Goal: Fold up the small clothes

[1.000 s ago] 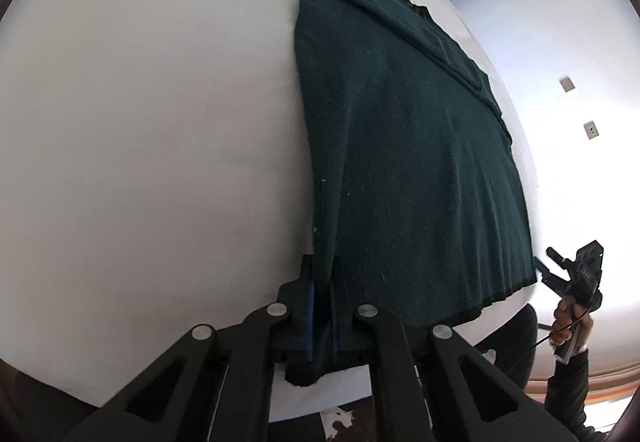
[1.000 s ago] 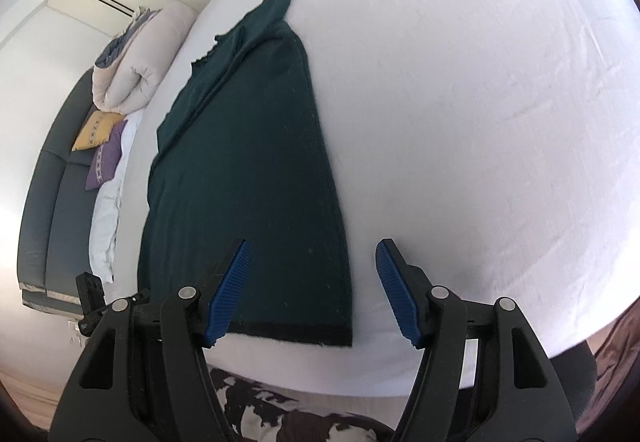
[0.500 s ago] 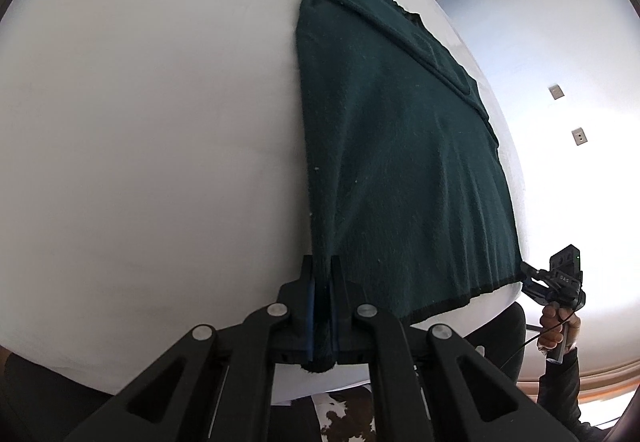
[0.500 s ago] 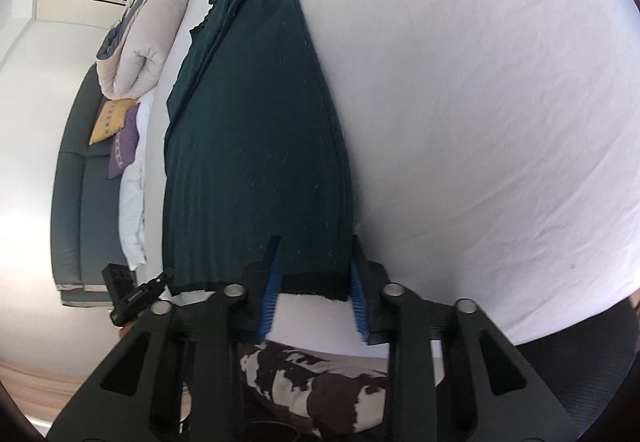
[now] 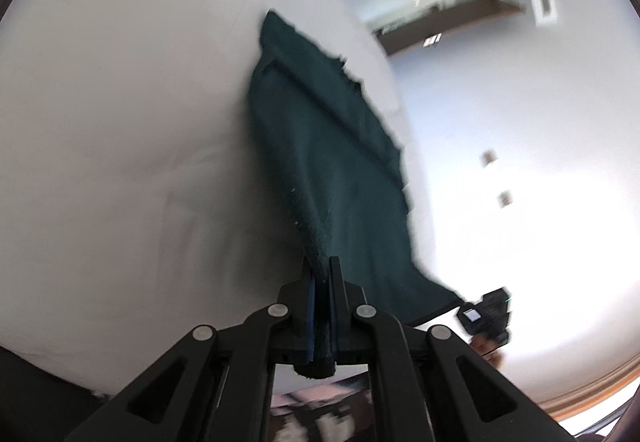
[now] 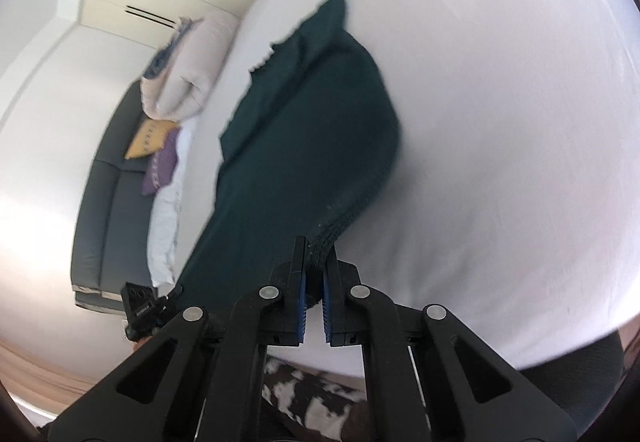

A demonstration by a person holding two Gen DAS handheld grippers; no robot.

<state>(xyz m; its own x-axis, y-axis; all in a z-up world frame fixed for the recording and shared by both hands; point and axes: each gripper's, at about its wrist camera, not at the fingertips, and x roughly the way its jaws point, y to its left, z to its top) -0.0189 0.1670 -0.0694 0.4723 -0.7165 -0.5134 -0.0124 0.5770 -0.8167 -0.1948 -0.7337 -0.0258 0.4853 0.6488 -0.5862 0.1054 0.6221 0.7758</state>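
Left tongs [image 5: 322, 282] are closed on one near corner of the green garment [image 5: 336, 170], and right tongs [image 6: 314, 274] are closed on the other corner. Garment rises from the white bed [image 6: 500, 122] at both tongs; its far end lies on the bed ahead.

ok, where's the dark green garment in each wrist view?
Left wrist: dark green garment runs from upper centre down into the shut left hand-held gripper.
Right wrist: garment runs from upper centre down into the shut right hand-held gripper.
Shared landmark: white bed sheet under it.
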